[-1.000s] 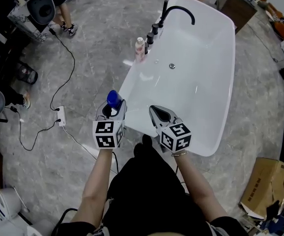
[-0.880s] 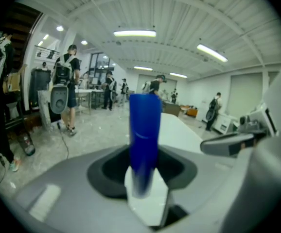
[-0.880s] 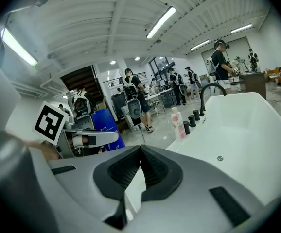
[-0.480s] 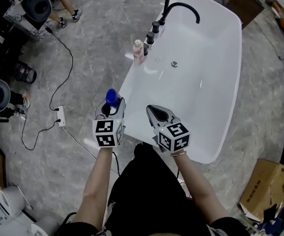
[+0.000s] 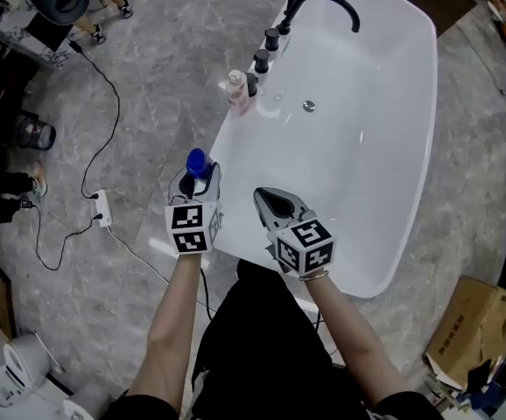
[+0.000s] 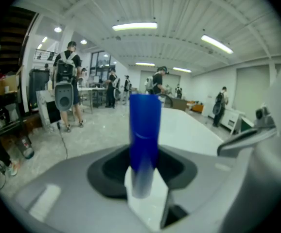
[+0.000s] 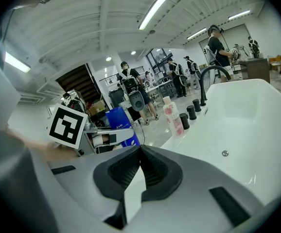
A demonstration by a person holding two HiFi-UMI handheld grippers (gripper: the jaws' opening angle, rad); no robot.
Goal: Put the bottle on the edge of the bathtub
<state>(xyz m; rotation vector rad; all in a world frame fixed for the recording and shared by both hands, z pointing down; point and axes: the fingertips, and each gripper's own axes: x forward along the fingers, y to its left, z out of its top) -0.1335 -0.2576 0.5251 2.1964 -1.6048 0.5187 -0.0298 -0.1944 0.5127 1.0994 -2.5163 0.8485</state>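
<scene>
My left gripper is shut on a blue bottle, which stands upright between its jaws just left of the white bathtub's near-left rim. In the left gripper view the blue bottle fills the middle, pinched low down. My right gripper hangs over the tub's near end with its jaws shut and nothing in them. In the right gripper view I see the blue bottle, the left gripper's marker cube and the tub.
A pink bottle stands on the tub's left rim beside black tap knobs and a curved black faucet. A power strip and cables lie on the grey floor to the left. A cardboard box sits at the right.
Both grippers have drifted slightly up-frame toward the tub, the left still carrying the blue bottle. The view has shifted, so the tub sits lower and closer.
</scene>
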